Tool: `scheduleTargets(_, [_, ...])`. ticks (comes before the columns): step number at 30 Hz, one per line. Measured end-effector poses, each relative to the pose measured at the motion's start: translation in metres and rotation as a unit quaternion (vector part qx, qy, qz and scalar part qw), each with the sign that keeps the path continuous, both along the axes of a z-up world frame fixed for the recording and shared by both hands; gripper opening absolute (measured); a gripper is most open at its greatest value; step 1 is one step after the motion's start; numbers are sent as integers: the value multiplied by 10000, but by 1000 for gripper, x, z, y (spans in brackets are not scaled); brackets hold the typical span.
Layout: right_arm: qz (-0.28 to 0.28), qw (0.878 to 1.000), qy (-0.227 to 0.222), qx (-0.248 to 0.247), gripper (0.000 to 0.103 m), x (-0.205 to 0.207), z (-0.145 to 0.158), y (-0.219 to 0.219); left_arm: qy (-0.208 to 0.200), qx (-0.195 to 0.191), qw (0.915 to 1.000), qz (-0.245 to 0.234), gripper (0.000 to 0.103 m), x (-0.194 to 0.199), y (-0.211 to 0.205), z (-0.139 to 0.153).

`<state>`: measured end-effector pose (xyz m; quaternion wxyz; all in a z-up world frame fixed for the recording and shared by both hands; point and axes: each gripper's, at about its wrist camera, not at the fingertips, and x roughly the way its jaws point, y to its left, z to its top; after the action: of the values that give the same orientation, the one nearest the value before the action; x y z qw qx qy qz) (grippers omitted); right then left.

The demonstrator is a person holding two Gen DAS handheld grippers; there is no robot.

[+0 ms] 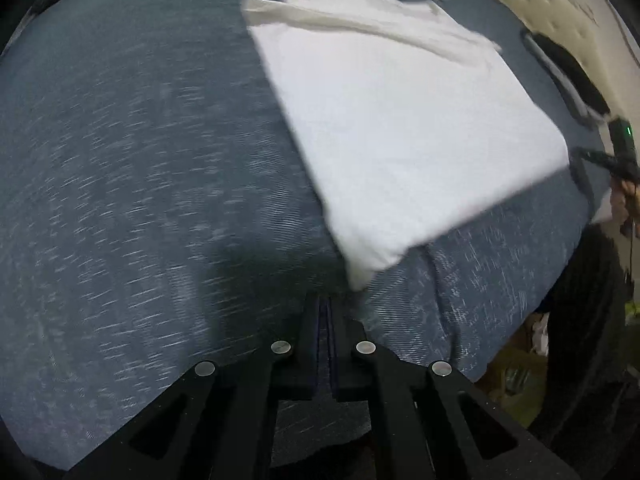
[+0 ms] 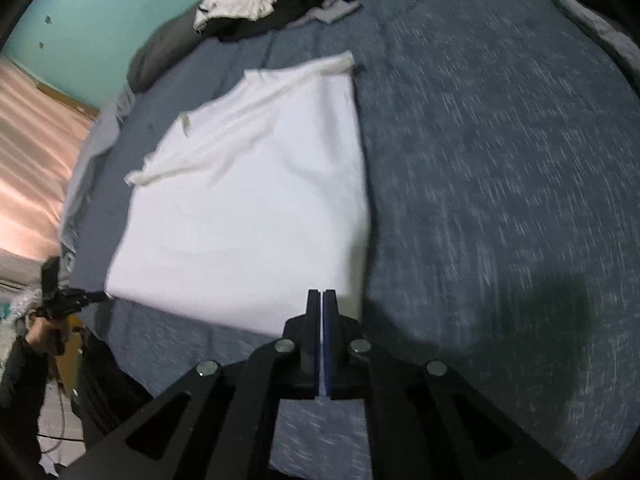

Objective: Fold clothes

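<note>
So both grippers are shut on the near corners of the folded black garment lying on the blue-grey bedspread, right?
Not quite: the folded garment is white, not black, as the right wrist view shows. The rest holds: the left gripper and right gripper are shut on its near corners, and it lies on the blue-grey bedspread.

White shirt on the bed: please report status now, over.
Left gripper shut at near corner, right gripper shut on near edge. White shirt half folded, flat on bed. Clothes pile far, not blocking.
</note>
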<state>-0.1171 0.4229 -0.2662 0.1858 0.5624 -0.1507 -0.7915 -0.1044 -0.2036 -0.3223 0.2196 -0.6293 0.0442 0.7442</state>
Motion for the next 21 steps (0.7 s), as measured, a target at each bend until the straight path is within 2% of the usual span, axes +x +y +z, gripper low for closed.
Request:
scheduleTargets(4, [163, 9998, 87, -43, 1, -14, 5, -15, 250, 422, 9981, 377, 3, -15, -9, 24])
scheduleTargets(8, [244, 9994, -204, 161, 2, -27, -15, -27, 417, 807, 9950, 428, 4, -40, 14, 33])
scheduleTargets(13, [294, 9977, -492, 370, 2, -24, -32, -24, 51, 907, 9955, 282, 5, -58, 57, -5])
scheduleTargets(15, [267, 9986, -358, 298, 2, -25, -25, -19, -131, 864, 9959, 227, 5, -63, 62, -21])
scheduleTargets(17, [195, 9994, -167, 253, 2, -32, -15, -14, -136, 881, 9957, 269, 5, -63, 55, -21])
scheduleTargets(20, [1, 9994, 109, 338, 2, -60, -1, -10, 118, 957, 9940, 516, 7, -80, 39, -16])
scheduleTargets(21, [-53, 9990, 191, 409, 4, -71, 2, -11, 241, 932, 9934, 620, 11, -90, 34, -14])
